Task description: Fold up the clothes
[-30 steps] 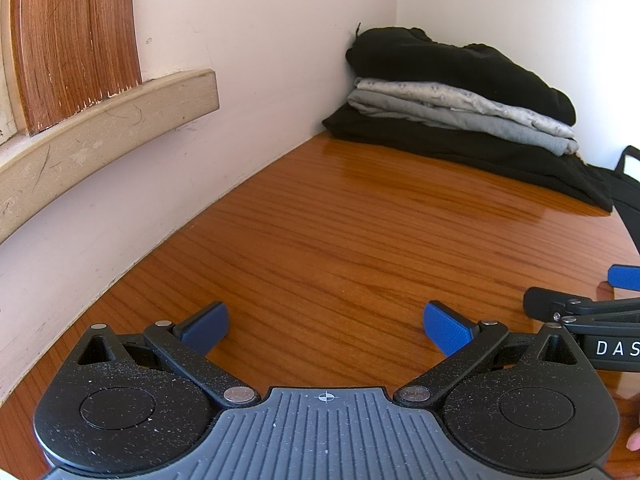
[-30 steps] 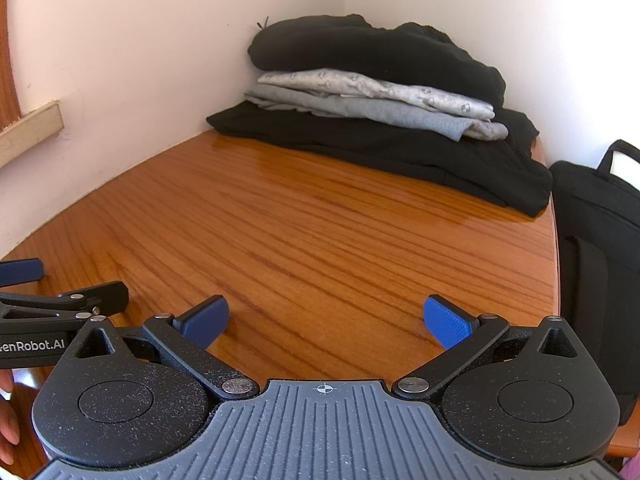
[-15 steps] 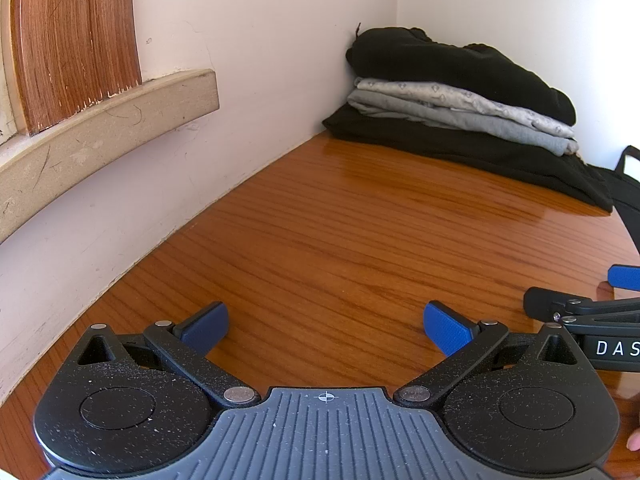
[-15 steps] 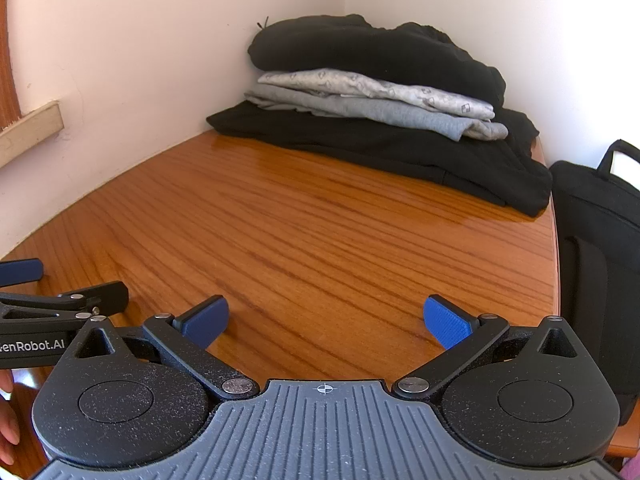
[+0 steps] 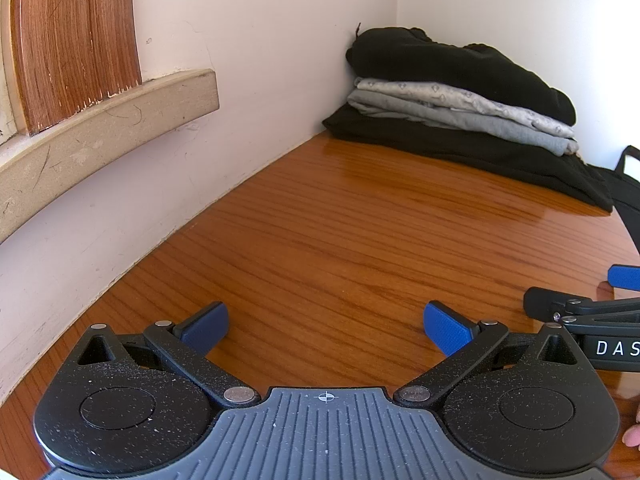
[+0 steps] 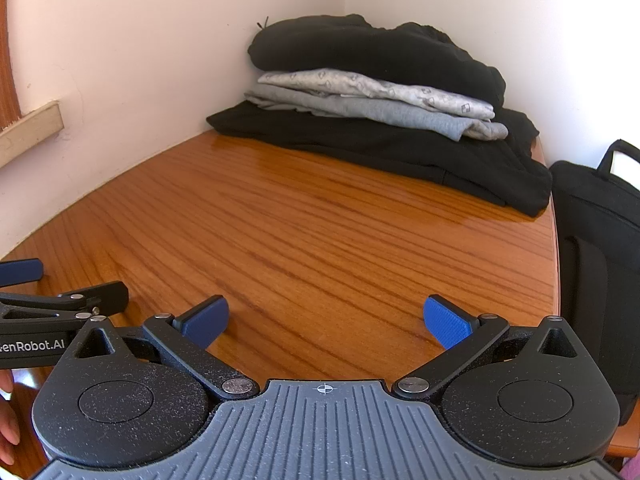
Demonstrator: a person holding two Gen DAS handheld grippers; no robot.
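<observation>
Left gripper [image 5: 326, 326] low over the table [image 5: 360, 248], fingers [image 5: 206, 326] wide apart, nothing held. Right gripper [image 6: 326, 322] just beside it, fingers [image 6: 446, 326] wide apart too, nothing held. Clothes [image 6: 376, 108] stacked far ahead in the corner, well apart from both, a bit to the right, long side running left to right. Right gripper likely nearer. Only in the left view: a wood ledge [image 5: 108, 128]. Only clear in the right view: a black bag [image 6: 600, 248] past the table edge.
</observation>
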